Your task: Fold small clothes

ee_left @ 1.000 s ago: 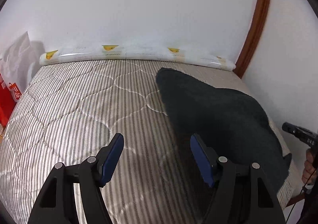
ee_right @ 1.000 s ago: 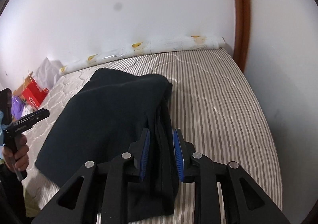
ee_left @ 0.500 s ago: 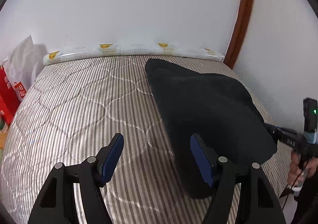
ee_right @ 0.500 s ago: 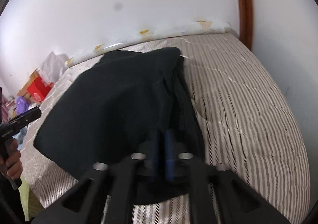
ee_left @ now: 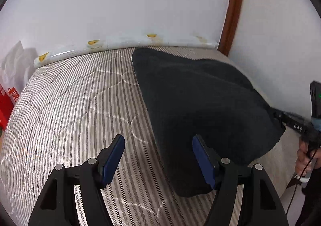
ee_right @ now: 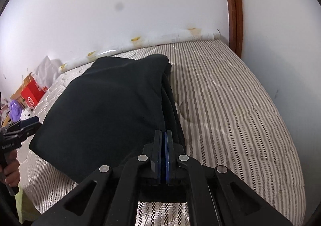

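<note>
Nearest, my right tool (ee_right: 163,135) is pinched tight on the near edge of the dark garment (ee_right: 112,109), whose long axis runs away from me toward the wall. My left tool (ee_left: 158,157) stands wide and holds nothing, the garment's left border just right of its gap, so I judge it the arm to take the free corner. The cloth is thick, matte and fleecy, already doubled. It lies on the striped, quilted mattress (ee_left: 70,95); beyond, a plastic-wrapped roll (ee_left: 120,44).
</note>
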The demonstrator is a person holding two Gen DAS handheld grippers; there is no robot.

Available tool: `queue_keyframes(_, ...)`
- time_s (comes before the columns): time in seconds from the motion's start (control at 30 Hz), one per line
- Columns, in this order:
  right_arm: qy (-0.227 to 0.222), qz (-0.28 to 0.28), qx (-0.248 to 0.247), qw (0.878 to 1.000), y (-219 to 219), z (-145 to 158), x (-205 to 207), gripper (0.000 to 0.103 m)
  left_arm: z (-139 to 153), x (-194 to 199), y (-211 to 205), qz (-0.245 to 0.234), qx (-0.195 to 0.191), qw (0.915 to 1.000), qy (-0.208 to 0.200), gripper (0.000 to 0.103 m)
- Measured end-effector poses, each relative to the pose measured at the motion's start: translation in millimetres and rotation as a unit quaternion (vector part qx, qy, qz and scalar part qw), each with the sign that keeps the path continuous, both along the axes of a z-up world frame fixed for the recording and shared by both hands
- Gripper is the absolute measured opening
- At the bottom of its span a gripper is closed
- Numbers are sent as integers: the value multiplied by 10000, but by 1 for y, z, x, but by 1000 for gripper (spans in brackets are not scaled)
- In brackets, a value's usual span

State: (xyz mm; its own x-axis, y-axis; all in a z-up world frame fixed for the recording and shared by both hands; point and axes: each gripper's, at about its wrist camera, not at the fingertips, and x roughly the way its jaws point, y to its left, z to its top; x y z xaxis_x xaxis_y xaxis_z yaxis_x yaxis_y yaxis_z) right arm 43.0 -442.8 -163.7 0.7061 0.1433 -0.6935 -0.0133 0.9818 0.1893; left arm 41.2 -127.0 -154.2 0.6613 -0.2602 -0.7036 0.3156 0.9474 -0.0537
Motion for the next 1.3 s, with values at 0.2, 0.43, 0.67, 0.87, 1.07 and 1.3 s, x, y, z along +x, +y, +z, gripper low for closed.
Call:
queue_keyframes(0.2,117,14,-255,9996,5,-5,-1,2,-14,-3,3,-40,208,9997,77,69)
queue_keyframes(0.43,124,9,-364,9993,2,25,14,8,-8,9,20,129,-43,9999,101,70)
queue_keyframes(0.67,19,-33,-323,9995,0,55,68,22,12,46,29,305,-44,9995,-16,69)
queue_keyframes(0.87,119,73,-188,9997,11,56,124,45,17,90,28,347,-85,9993,-65,69)
queue_keyframes(1.07,607,132,87,9980,13,25,173,50,8,138,23,261,-207,9994,23,69)
queue_keyframes(1.3,747,422,538,9949,18,4,204,28,-12,173,2,50,-148,9998,115,69)
